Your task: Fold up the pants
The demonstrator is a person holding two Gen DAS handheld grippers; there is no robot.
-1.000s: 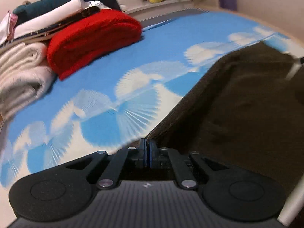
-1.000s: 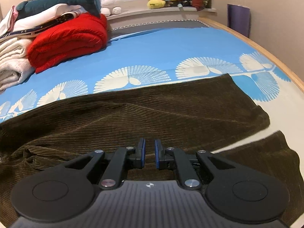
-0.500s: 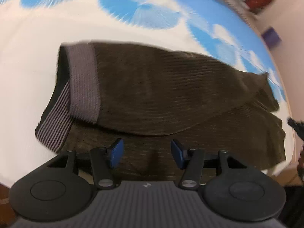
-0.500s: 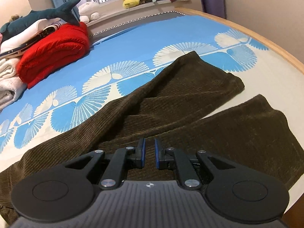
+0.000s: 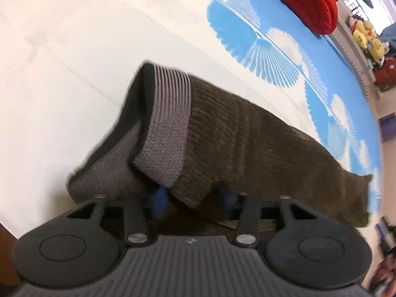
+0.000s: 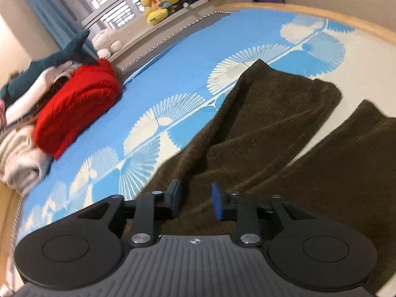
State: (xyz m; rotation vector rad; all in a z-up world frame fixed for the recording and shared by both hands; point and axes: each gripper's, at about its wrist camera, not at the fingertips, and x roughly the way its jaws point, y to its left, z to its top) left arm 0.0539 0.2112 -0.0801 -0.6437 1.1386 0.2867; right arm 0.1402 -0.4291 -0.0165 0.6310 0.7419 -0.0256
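A bed (image 6: 188,57) with a blue and white fan-patterned cover carries everything. One pair of dark brown corduroy pants (image 6: 277,133) lies across it; two legs spread apart toward the bed's wooden edge, and the grey ribbed waistband (image 5: 168,128) lies at the other end on the white part of the cover. A pile of folded things, a red blanket (image 6: 79,106) among them, sits well apart near the window. The left tool (image 5: 191,196) is closing, a fold of the pants' waist end between its blue pads, not yet pinched. The right tool (image 6: 195,198) is opening just above the brown cloth, gripping nothing.
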